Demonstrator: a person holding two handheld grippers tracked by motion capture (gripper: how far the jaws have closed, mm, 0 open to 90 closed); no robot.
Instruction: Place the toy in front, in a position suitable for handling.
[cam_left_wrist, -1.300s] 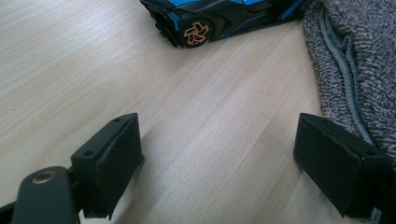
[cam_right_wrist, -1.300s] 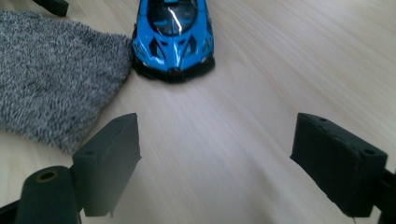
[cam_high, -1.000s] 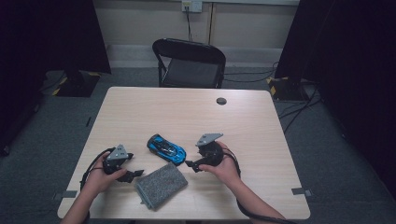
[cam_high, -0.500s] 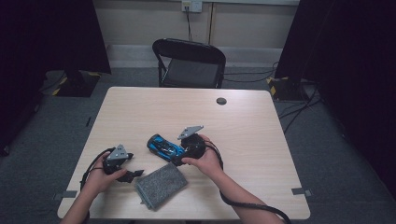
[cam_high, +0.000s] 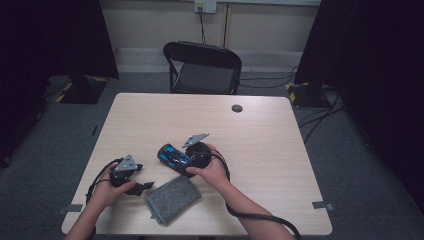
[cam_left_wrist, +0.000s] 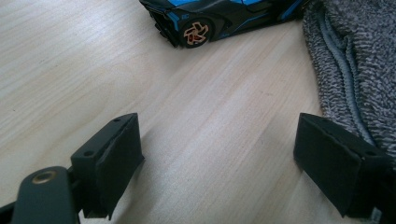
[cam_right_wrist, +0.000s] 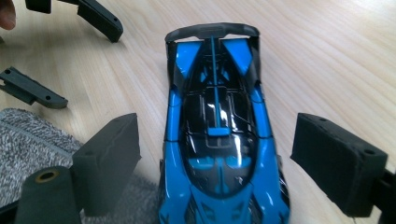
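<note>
Near the front edge of the table (cam_high: 280, 130), the right gripper (cam_right_wrist: 215, 154) has its jaws spread wide on either side of the blue toy car (cam_right_wrist: 217, 140), one pad flanking each door, neither touching the bodywork as far as I can see. The car sits on its wheels on the bare wood, and the gripper looks down its roof from nose to rear wing. I'd say the step in hand is the grasp itself: the approach looks lined up, and what the next move calls for is a squeeze across the car's flanks, kept level so it doesn't roll out.

The left gripper (cam_left_wrist: 219, 158) rests low on the table off to the person's left, jaws wide too and holding nothing, pointing at the car's orange-spoked wheel (cam_left_wrist: 195, 31).

Just beside the car lies a folded grey towel (cam_high: 171, 198); in the right gripper view its edge runs under the left pad, so that pad could snag the cloth as it closes. A small dark disc (cam_high: 237, 108) sits well apart toward the far edge, and a black folding chair (cam_high: 202, 67) stands beyond the table.
</note>
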